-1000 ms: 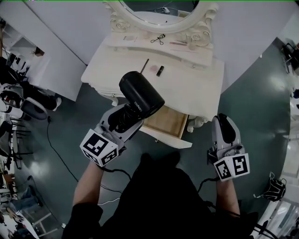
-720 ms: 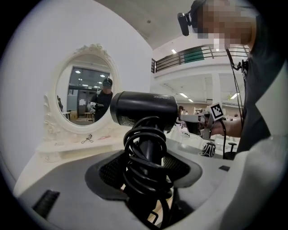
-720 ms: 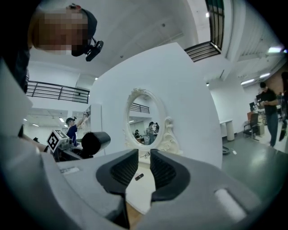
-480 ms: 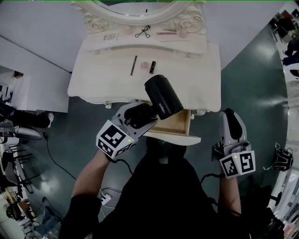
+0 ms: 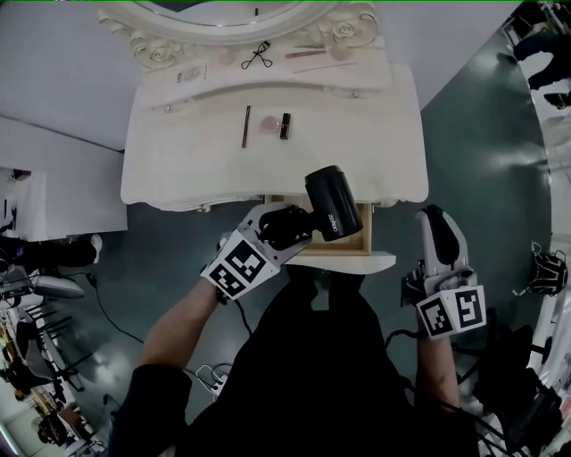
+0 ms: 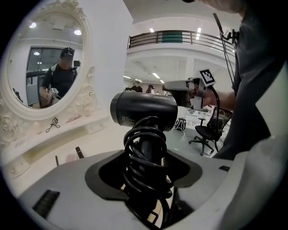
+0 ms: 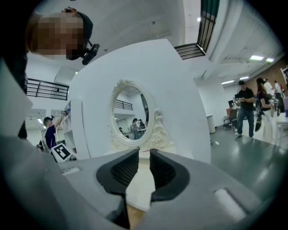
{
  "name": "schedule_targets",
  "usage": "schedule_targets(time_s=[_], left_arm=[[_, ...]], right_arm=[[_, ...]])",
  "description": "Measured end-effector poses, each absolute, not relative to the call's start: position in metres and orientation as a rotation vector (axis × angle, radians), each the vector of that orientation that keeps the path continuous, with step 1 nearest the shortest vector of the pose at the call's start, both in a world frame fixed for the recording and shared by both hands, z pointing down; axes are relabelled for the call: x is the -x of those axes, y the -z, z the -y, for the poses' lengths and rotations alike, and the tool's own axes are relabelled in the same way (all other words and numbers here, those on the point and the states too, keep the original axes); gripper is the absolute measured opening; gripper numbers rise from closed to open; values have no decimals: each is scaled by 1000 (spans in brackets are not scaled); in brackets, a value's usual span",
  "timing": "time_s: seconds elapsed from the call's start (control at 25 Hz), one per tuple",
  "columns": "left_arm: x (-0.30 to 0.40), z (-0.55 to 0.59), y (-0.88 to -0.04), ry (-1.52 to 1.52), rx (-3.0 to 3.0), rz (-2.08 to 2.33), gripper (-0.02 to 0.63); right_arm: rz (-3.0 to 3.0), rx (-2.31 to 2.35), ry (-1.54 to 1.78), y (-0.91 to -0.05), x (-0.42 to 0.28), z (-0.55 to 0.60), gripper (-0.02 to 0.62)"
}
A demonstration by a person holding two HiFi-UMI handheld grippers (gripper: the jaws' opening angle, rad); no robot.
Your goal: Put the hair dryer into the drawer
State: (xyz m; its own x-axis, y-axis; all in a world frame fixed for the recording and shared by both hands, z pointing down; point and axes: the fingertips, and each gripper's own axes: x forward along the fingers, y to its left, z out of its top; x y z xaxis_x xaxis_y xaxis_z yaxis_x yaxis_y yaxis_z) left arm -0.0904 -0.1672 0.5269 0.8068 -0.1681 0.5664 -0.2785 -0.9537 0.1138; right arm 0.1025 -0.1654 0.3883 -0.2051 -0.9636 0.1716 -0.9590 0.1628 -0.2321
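The white table (image 5: 375, 134) stands in front of both grippers, and the round mirror (image 5: 161, 27) sits at its far side, well away from them. The drawer (image 5: 352, 245) is pulled open at the near edge of the table. It lies right under the tip of the left gripper (image 5: 290, 225) and off to the left of the right gripper (image 5: 434, 217).

The left gripper has its jaws closed on the handle of the black dryer (image 5: 333, 203). The dryer's fat barrel sticks out past the jaws and hangs over the open drawer, not down inside it. The black cord (image 6: 146, 152) is wound round the handle, right where the jaws grip.

The right gripper is over the floor, beside the right end of the drawer's front. Its jaws are only a little way apart, and nothing is between them.

Farther ahead of the left gripper, on the table top, lie a thin dark stick (image 5: 246, 126) and a small dark tube (image 5: 285, 126). A lash curler (image 5: 259, 58) lies farther still, near the mirror.
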Motion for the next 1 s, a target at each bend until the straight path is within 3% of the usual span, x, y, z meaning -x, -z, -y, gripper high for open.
schedule_targets(time_s=[1.0], left_arm=[[55, 118, -659, -1326, -2712, 4, 256]], right_arm=[[-2401, 1915, 681, -455, -139, 169, 61]])
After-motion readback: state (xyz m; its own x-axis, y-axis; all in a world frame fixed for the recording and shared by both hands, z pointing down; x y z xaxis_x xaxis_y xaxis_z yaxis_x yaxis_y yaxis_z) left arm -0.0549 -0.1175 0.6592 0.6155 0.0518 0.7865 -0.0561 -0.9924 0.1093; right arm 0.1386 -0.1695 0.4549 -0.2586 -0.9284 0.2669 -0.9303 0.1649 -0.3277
